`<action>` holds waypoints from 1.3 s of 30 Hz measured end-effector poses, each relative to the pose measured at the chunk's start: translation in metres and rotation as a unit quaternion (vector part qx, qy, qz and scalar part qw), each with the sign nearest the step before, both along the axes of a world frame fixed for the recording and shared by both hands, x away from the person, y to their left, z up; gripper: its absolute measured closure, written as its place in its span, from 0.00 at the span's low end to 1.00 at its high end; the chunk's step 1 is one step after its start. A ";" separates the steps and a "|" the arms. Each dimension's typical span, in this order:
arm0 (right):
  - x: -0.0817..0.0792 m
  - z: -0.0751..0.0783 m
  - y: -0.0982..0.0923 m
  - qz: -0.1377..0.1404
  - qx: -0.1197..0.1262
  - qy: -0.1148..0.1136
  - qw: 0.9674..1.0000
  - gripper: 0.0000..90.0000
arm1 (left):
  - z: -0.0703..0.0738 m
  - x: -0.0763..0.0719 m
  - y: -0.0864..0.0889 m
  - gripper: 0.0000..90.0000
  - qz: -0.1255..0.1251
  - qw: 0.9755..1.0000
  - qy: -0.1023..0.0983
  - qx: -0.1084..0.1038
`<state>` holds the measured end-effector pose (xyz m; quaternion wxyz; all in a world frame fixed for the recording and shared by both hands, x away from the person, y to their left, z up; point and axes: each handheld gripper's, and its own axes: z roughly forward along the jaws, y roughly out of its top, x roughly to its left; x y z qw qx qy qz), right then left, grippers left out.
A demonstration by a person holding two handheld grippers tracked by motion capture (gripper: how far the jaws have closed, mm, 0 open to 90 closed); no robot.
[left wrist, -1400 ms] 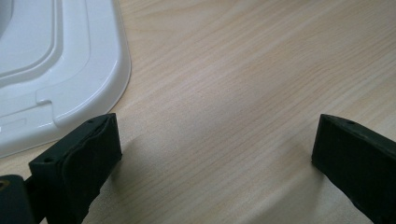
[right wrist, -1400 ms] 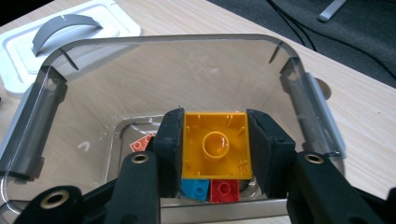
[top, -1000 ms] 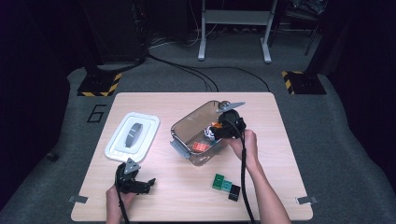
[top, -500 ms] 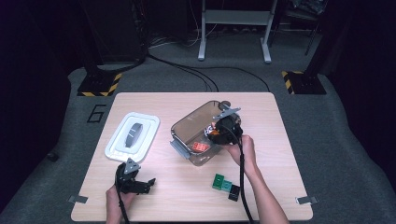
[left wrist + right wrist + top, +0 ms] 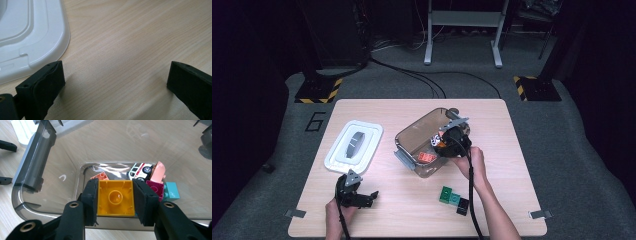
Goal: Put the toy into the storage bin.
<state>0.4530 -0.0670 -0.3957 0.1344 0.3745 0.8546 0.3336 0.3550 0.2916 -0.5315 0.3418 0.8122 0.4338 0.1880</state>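
A clear smoky plastic box stands at the middle of the wooden table. My right gripper hangs over its right rim, shut on a yellow brick with the hollow underside facing the camera. Inside the box lie a white toy car, a pink piece, a magenta brick, a teal brick and an orange-pink brick. My left gripper rests low at the table's front left, open, with bare wood between its jaws.
The box's white lid lies left of the box, its corner beside my left gripper. A green brick, a teal one and a black one lie near the front edge. Dark floor with cables surrounds the table.
My right gripper with the yellow brick has shifted slightly toward the front and left over the box. The left gripper has kept still.
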 end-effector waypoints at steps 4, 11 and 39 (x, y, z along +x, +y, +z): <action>-0.001 0.001 0.000 -0.002 -0.001 0.001 1.000 0.55 | 0.000 0.000 0.000 0.01 -0.002 1.000 0.000 0.002; -0.005 0.006 -0.006 -0.021 0.005 -0.012 1.000 0.34 | 0.000 0.000 0.000 0.01 -0.002 1.000 -0.001 0.002; -0.083 -0.039 -0.064 -0.030 0.029 -0.001 0.999 0.16 | 0.000 0.000 0.000 0.01 -0.003 1.000 -0.001 0.003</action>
